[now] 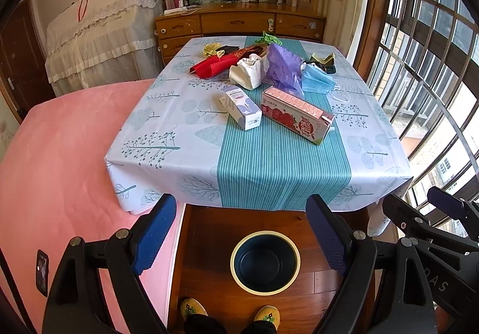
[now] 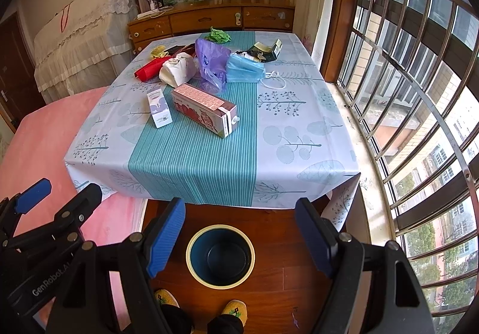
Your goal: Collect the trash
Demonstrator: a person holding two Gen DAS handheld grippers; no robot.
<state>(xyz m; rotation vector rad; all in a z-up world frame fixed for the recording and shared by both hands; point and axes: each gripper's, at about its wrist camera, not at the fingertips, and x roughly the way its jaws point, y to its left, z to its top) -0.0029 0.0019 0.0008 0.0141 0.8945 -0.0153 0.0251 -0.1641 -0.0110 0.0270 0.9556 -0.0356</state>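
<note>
Hovering side by side at the near edge of the worktop [image 1: 374, 136], the left gripper [image 1: 242, 232] and the right gripper [image 2: 239, 235] both stand with jaws spread wide and nothing between the pads, which looks like a ready stance before any first pick. Taking the bin [image 1: 265, 262] as the landmark: it sits on the wooden floor directly below both grippers, just in front of the worktop's near edge, mouth up and seemingly empty, placed so that anything lifted off the cloth can be dropped straight down. Beyond the bin, on the striped middle of the cloth, a pink drink carton [image 1: 295, 114] lies on its side, and a small white-and-purple box [image 1: 241, 108] lies just left of it, apart from it. Farther from the bin, the rest of the trash is bunched together: a red paper piece [image 1: 209, 66], a crumpled white wad [image 1: 248, 72], a purple plastic bag [image 1: 283, 64] and a blue face mask [image 1: 317, 79], touching or overlapping. The carton and box, nearest the bin and lying clear, seem the easiest first grabs. A person's slippered feet [image 1: 230, 311] stand just behind the bin.
</note>
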